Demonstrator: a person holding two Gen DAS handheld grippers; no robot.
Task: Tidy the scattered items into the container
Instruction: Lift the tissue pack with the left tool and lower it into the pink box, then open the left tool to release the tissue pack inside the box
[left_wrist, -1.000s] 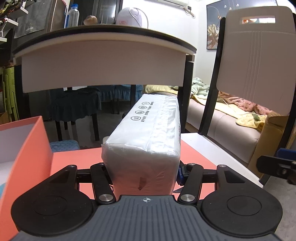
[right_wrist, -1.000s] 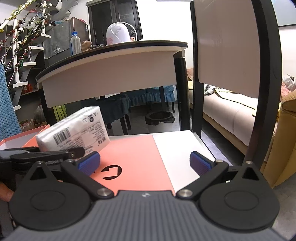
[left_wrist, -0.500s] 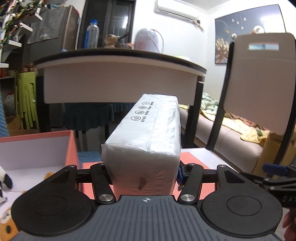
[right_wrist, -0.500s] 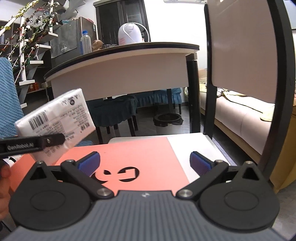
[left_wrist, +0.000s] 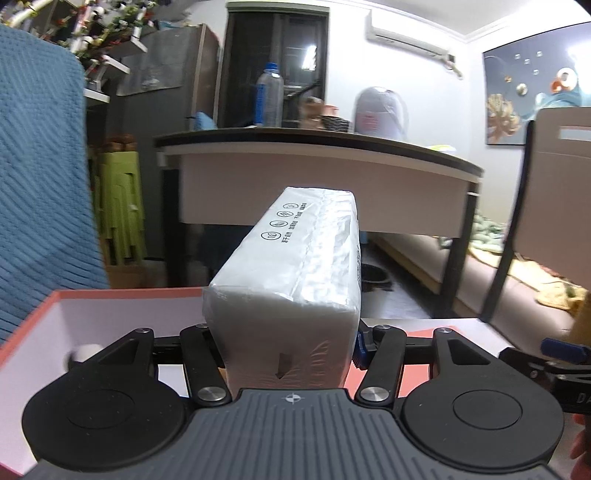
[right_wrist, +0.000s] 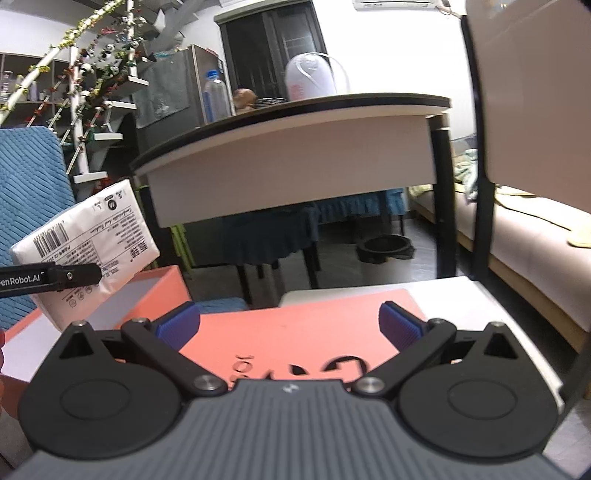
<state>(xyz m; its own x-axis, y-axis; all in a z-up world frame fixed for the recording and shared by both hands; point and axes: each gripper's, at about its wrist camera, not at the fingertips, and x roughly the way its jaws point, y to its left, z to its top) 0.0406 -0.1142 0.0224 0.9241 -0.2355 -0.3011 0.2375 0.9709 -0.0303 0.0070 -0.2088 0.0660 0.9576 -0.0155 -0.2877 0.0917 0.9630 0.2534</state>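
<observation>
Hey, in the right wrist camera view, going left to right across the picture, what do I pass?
Blue knitted cloth → white tissue pack → orange box → orange lid → black bin → black chair frame → sofa.

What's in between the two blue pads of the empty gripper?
Nothing is held between the right hand-held gripper's pads; the right wrist view shows only the flat coral-orange box lid on the table below the gap.
</observation>
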